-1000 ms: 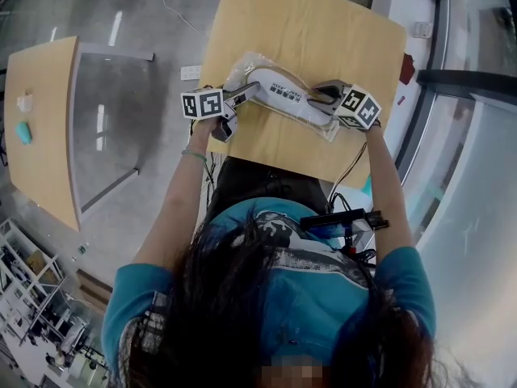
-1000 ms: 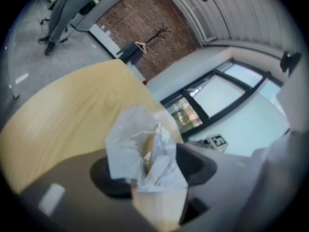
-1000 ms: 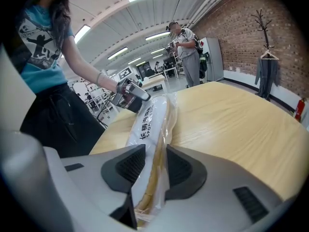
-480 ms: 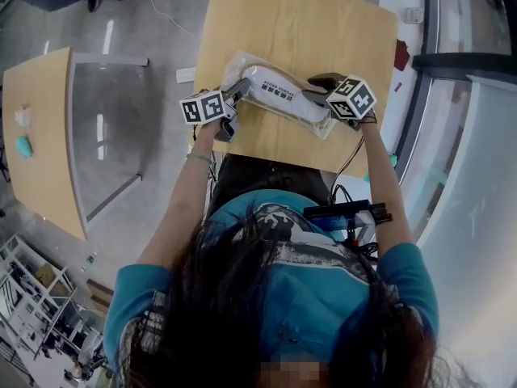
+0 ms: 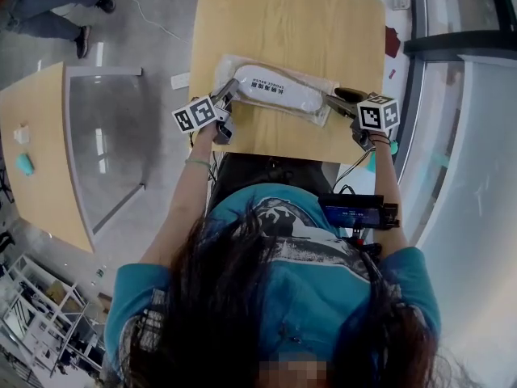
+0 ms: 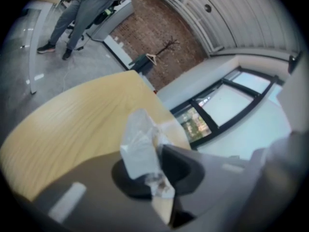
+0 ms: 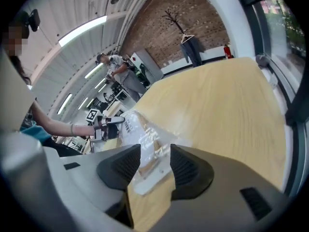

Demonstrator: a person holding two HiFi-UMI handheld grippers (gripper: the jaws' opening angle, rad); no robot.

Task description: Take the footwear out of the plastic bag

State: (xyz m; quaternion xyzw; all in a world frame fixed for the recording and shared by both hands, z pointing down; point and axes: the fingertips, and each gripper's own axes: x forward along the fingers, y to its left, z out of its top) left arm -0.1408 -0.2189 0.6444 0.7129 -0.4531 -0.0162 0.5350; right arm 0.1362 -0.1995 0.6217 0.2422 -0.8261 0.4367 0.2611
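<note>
A clear plastic bag lies on the wooden table with a white slipper inside it. My left gripper is at the bag's left end; its jaws have just been closing. In the left gripper view my left gripper is shut on a crumpled pinch of the plastic bag. My right gripper is at the bag's right end; its jaws have just been opening. In the right gripper view my right gripper stands open, with the plastic bag's end lying loose between the jaws and the slipper beyond.
A second wooden table stands at the left with a teal object on it. A person stands on the floor at the upper left. A window frame runs close along the table's right edge.
My right gripper has moved right, off the slipper to the bag's right end, and rolled. The left gripper has stayed at the bag's left end. The bag now lies stretched out.
</note>
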